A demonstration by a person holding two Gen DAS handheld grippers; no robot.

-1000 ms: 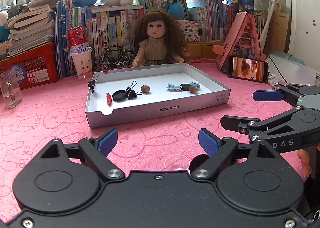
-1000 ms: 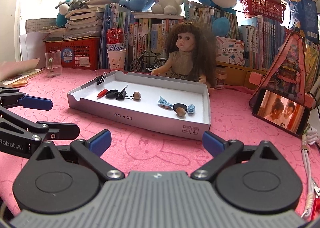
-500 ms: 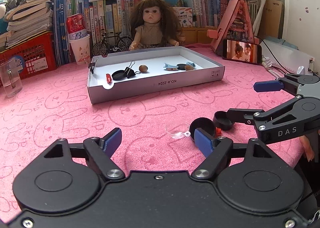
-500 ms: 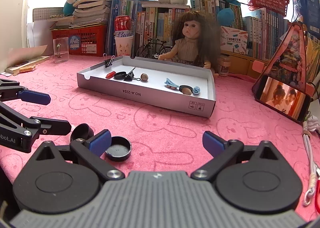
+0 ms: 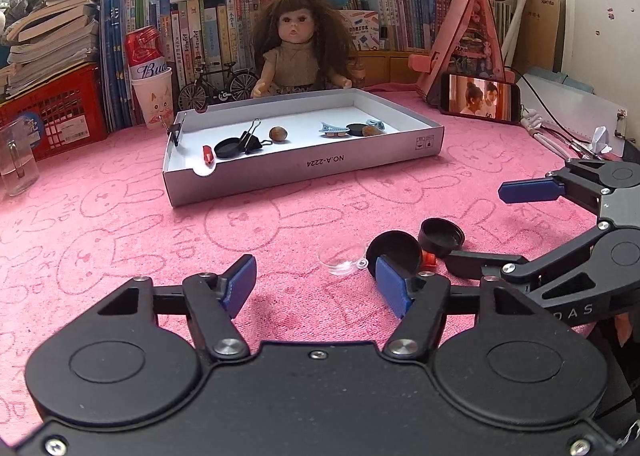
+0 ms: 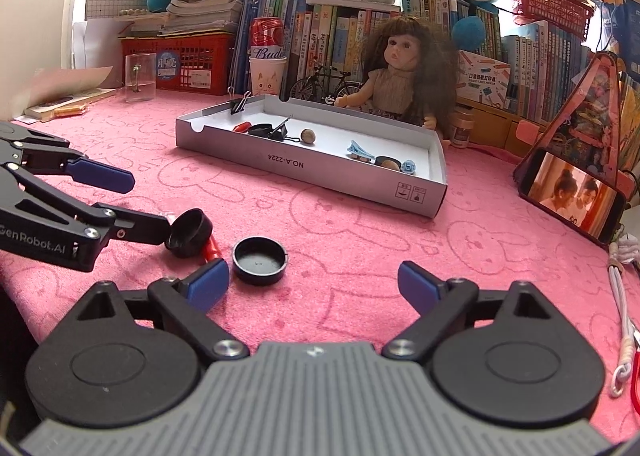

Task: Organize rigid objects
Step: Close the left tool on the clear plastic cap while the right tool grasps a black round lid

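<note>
Only the left wrist view shows the clear plastic cup (image 5: 340, 258), lying on the pink table (image 5: 120, 224) at lower centre, just left of a black cap (image 5: 394, 250). Only the right wrist view shows the glass jar (image 6: 140, 78) at upper left and the white cord (image 6: 624, 320) along the lower right edge.

In both views the grey tray (image 6: 320, 170) sits mid-frame in front of the doll (image 6: 404, 76), holding a binder clip (image 6: 280, 130), a nut (image 6: 308, 136) and a blue hair clip (image 6: 360, 150). Bare pink cloth lies between the tray's near wall and the tools; a phone (image 6: 572, 198) stands at the right edge, books and a red basket (image 6: 188, 60) line the back.

The left tool (image 5: 316, 284) has its fingers apart over bare cloth, the black cap just beyond its right fingertip. The right tool (image 6: 314, 284) is likewise spread wide, holding nothing; a second black cap (image 6: 260, 260) lies open side up just ahead of its left fingertip. A tilted black cap (image 6: 190, 232) rests over a small red piece (image 6: 212, 248) at centre left, beside the tip of the left tool's lower finger.
</note>
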